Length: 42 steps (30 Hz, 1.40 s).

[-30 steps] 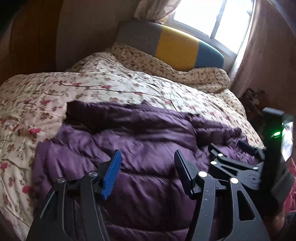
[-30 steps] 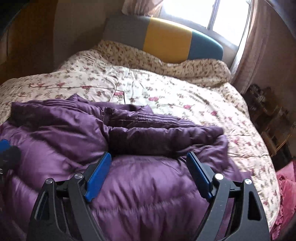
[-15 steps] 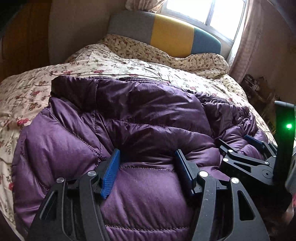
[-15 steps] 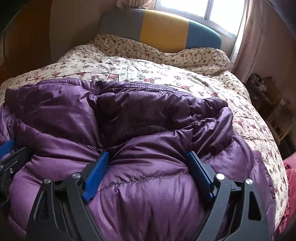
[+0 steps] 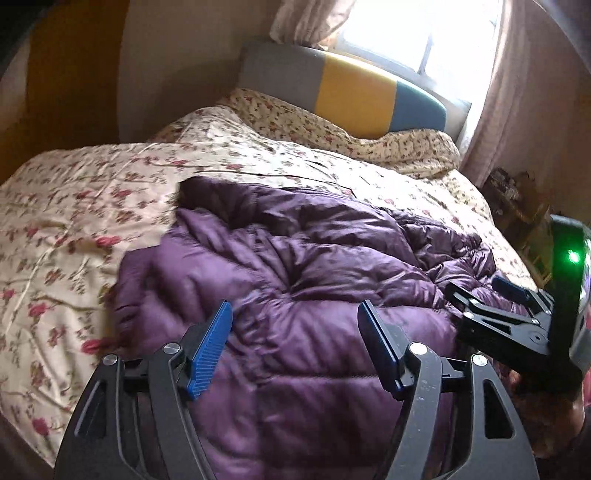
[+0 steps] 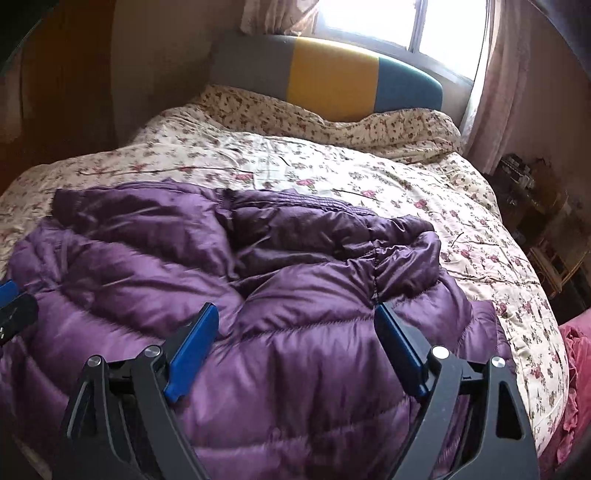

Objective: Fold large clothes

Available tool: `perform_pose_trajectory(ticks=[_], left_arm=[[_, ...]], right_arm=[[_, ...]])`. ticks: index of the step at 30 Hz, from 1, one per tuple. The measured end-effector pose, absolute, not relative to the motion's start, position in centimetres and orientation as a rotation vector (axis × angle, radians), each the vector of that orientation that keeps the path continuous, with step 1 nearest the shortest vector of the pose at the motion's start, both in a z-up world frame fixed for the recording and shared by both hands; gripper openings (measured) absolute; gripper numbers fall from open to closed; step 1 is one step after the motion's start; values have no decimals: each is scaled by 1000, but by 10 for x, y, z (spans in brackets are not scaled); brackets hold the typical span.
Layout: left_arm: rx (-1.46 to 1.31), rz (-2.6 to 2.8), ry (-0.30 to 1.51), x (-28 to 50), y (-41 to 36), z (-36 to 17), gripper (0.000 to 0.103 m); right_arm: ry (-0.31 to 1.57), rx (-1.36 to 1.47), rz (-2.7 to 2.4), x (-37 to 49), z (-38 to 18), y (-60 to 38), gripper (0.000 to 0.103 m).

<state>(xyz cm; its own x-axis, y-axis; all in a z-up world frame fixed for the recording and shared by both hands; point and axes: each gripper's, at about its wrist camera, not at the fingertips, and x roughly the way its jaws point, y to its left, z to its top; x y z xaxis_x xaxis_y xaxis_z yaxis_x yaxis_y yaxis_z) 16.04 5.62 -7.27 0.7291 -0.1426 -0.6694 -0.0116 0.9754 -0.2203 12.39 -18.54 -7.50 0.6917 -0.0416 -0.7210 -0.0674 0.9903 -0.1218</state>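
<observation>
Daylight floods through a window (image 6: 436,33) at the top of both views, behind a headboard (image 6: 328,77) banded grey, yellow and teal. Below it a floral quilt (image 6: 332,162) covers the bed and fills the middle of each frame, with a bunched ridge of the same print lying along the headboard. A pink curtain (image 6: 506,74) hangs at the upper right, and dim, cluttered shelves (image 6: 535,206) sit at the right edge. A purple puffer jacket (image 6: 258,295) lies crumpled on the quilt in the lower half of both views, its quilted panels rumpled and folded over one another, reaching down to the bottom edge of the frame. In the left wrist view the left gripper (image 5: 295,343) sits at the lower centre, jaws wide apart over the jacket (image 5: 314,280) with the padded fabric bulging up between the blue pads; whether the pads touch it is hard to tell. The right gripper (image 5: 491,295) shows at the right edge of that view, low over the jacket. In its own view the right gripper (image 6: 295,350) also has its jaws spread wide, the jacket swelling between them. A red cloth (image 6: 576,369) lies at the lower right edge.
</observation>
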Motion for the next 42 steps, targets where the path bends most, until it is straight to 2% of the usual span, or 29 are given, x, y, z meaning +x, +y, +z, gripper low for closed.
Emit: perform_pose_trajectory(ticks=[4,6,11,18,29,32,34,37,40,42], left_arm=[[-289,-41,745,146,91,-70,70],[-317,-24,748,141,107,-71,70],[-437,2,793,133,155,-87,70],[-714,-96,855,129,188,-121,70],[-836,-231,834,128,185,-129,70],[-898,-284,833,129,187,-136,61],[-920,-321,842,131,185,-140,43],[-923,-382,823,130,178,-135,26],[-885,-434,787,129,173,-116,20],[-852,-470,760,130,168,-98,20]], right_arm=[[821,-132,47,111,-72,-179,65],[826,-131,62,104,-71,-175,53],[831,-146,95,95,-72,-165,39],[858,-178,130,90,-81,-154,38],[910,-295,98,91,-112,-136,37],[910,-307,99,91,-117,-135,37],[915,-301,103,92,-120,-137,37],[919,-290,107,94,-122,-140,37],[918,-280,110,95,-124,-141,37],[917,-273,109,93,-125,-141,37]])
